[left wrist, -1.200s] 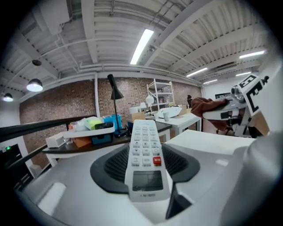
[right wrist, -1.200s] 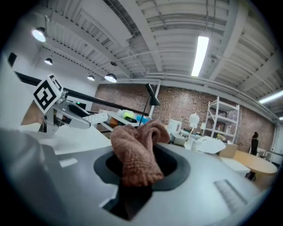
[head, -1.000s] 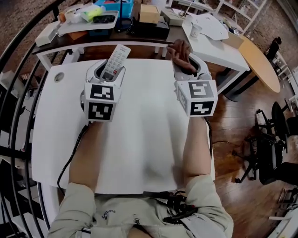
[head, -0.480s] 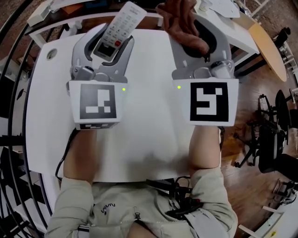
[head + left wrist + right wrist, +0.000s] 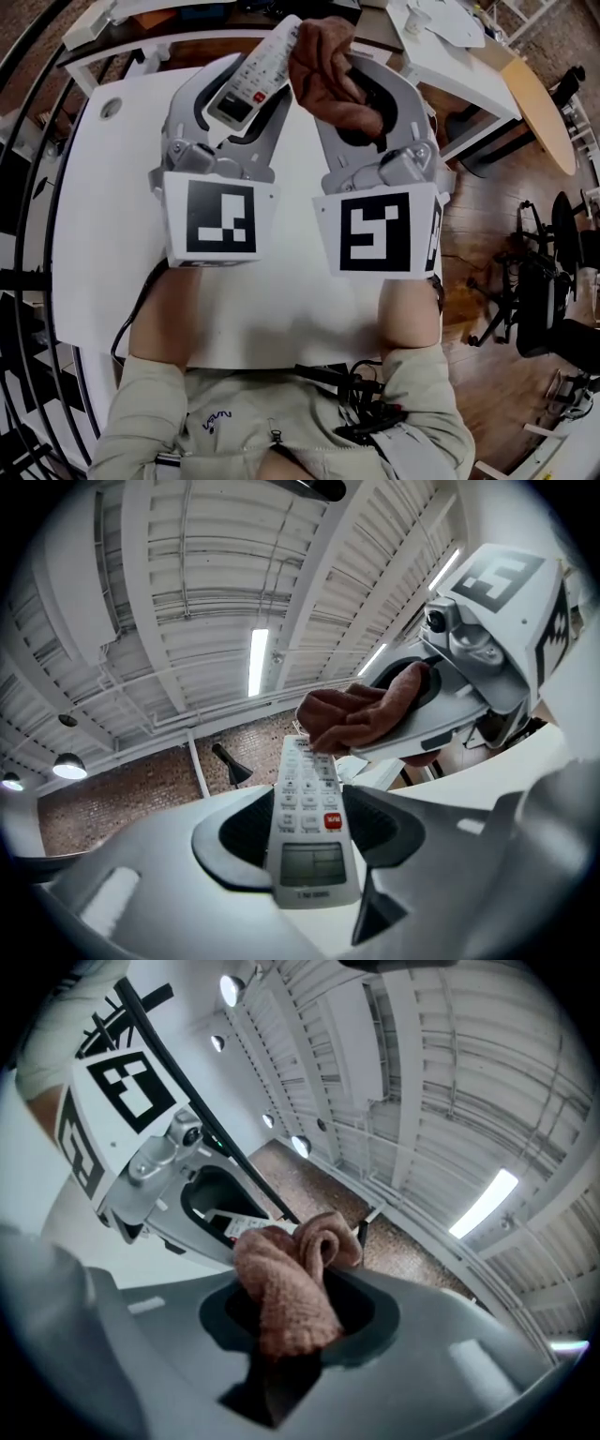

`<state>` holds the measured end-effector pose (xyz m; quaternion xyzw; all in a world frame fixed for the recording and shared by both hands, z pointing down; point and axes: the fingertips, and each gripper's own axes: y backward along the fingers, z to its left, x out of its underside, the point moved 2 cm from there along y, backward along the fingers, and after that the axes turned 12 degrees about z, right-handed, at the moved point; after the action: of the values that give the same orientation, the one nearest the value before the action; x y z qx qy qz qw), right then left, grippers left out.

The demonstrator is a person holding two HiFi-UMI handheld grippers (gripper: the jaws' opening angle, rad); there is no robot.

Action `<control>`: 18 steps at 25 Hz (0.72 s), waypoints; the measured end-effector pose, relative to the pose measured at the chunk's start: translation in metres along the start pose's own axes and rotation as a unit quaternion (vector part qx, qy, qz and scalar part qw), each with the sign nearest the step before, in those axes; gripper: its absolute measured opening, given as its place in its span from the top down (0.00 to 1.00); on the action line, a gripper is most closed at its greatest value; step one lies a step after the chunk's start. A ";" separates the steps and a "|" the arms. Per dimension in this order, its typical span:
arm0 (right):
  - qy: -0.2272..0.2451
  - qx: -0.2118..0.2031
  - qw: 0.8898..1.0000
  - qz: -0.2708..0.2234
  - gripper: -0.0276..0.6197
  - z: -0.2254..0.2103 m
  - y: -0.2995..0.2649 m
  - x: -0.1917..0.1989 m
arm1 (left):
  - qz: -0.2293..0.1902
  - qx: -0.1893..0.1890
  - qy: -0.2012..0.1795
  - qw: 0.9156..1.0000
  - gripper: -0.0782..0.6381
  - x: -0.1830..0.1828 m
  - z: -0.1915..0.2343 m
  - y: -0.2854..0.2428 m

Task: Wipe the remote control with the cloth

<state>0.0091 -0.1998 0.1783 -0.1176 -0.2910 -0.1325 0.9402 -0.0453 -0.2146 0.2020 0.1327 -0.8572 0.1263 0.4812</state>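
Note:
A white remote control [image 5: 253, 77] with a small screen and a red button sticks out from between the jaws of my left gripper [image 5: 236, 96], which is shut on its lower half. The left gripper view shows the same remote control [image 5: 307, 829] pointing away from me. My right gripper [image 5: 364, 94] is shut on a bunched brown cloth [image 5: 328, 67]. Both grippers are held up above the white table [image 5: 103, 234], side by side. The cloth [image 5: 354, 719] lies against the far end of the remote. In the right gripper view the cloth [image 5: 286, 1288] bulges out of the jaws.
The table has a round cable hole [image 5: 111, 109] at its back left. Behind it stand a second white table [image 5: 450, 52] and a round wooden tabletop [image 5: 539, 103]. A black office chair [image 5: 539, 300] is on the wooden floor at the right, and a dark railing [image 5: 23, 309] curves along the left.
Both grippers have risen towards my head and rolled. The right one has moved left, bringing the cloth from apart to against the remote's far end.

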 end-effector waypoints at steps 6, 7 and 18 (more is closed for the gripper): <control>0.001 -0.084 0.996 0.000 0.78 0.018 0.006 -0.006 | -0.003 -0.003 -0.016 1.000 0.55 -0.001 0.000 0.000; 0.002 -0.102 0.995 -0.003 0.78 0.023 0.008 -0.008 | -0.004 -0.003 -0.019 1.000 0.55 -0.001 0.000 0.000; -0.064 -0.151 0.985 -0.056 0.77 0.012 0.019 -0.023 | -0.005 0.002 -0.031 0.999 0.55 0.002 -0.003 -0.002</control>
<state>-0.0095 -0.1741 0.1720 -0.2498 -0.3331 -0.2194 0.8823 -0.0432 -0.2155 0.2053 0.1419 -0.8710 0.1213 0.4545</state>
